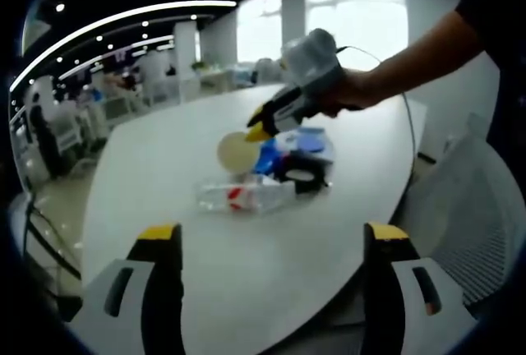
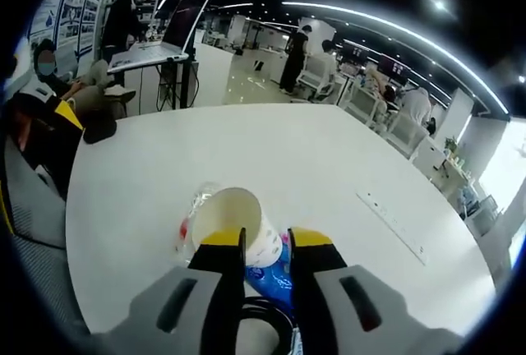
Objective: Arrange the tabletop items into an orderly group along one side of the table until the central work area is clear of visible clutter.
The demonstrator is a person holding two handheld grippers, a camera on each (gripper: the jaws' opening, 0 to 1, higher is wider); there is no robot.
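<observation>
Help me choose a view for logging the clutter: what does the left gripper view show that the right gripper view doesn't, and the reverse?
Left gripper view alone: the right tool from outside, held in a person's hand above the items, a clear plastic bottle lying on its side, a black tape roll, and the left tool with jaws wide apart. Right gripper view alone: the open mouth of the paper cup, a laptop on a stand beyond the table, and a power strip slot in the tabletop. Both share the white table, the cup and the blue packet.
</observation>
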